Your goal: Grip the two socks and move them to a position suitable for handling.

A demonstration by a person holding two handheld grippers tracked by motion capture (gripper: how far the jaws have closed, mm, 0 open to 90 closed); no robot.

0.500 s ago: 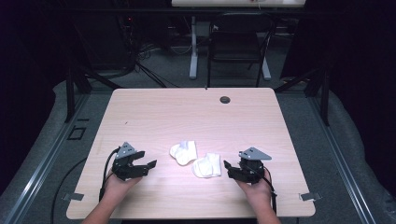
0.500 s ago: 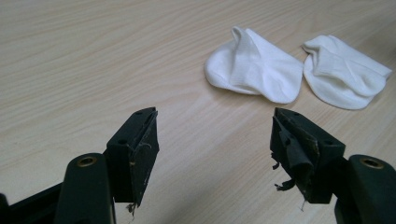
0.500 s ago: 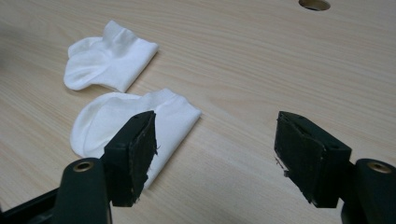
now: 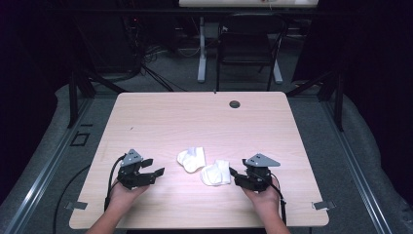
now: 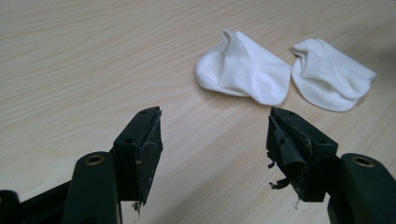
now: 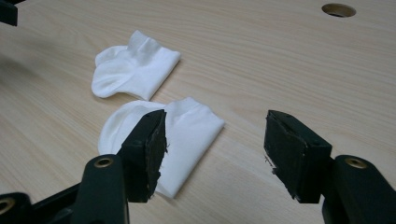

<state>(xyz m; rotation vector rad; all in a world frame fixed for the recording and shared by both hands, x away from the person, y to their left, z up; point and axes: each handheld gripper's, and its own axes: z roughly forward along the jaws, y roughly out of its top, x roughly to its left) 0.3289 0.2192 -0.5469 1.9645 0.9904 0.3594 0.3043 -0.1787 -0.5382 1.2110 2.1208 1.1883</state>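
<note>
Two small white socks lie side by side on the light wooden table [image 4: 160, 122]. The left sock [image 4: 191, 159] [image 5: 245, 70] [image 6: 133, 70] sits a short way right of my left gripper [image 4: 157, 168] [image 5: 215, 114], which is open with nothing between its jaws. The right sock [image 4: 216, 172] [image 5: 329, 74] [image 6: 187, 135] lies just in front of my right gripper [image 4: 235, 176] [image 6: 217, 116]. That gripper is open too; its left jaw hangs over the sock's edge and the pads do not press on it. Both grippers rest low near the table's front edge, pointing inward.
A round cable hole [image 4: 234, 104] [image 6: 338, 9] sits near the table's far edge. Beyond the table stand a dark chair [image 4: 248, 48] and a white desk leg [image 4: 201, 53]. Cables trail from both grippers off the front edge.
</note>
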